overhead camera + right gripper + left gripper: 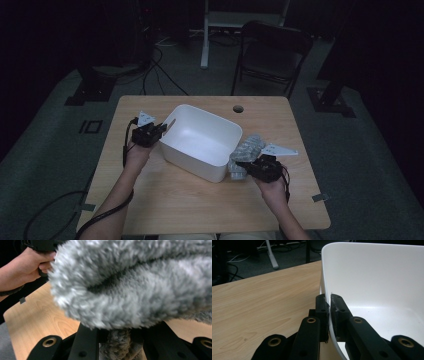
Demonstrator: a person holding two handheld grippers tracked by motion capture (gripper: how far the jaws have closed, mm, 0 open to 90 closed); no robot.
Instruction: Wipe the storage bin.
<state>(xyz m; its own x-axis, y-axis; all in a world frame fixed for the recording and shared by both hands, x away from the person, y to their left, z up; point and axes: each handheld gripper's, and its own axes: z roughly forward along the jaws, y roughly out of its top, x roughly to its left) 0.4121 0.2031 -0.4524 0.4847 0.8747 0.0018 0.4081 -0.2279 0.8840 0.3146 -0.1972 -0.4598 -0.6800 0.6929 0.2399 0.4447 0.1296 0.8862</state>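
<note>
A white plastic bin [202, 141] stands in the middle of the wooden table [165, 200]. My left gripper [161, 129] is shut on the bin's left rim [326, 290]; one jaw is outside the wall, the other inside. A grey fluffy cloth [245, 154] lies bunched against the bin's right side. My right gripper [244, 165] is shut on that fluffy cloth [140, 285], whose pile bulges over the jaws and hides their tips. The other hand [22, 267] shows at the far left of the right gripper view.
A round cable hole [238, 108] sits near the table's far edge. A folding chair [272, 52] and a white stand leg [205, 35] are on the dark floor beyond. Cables [50, 215] trail off the table's near left.
</note>
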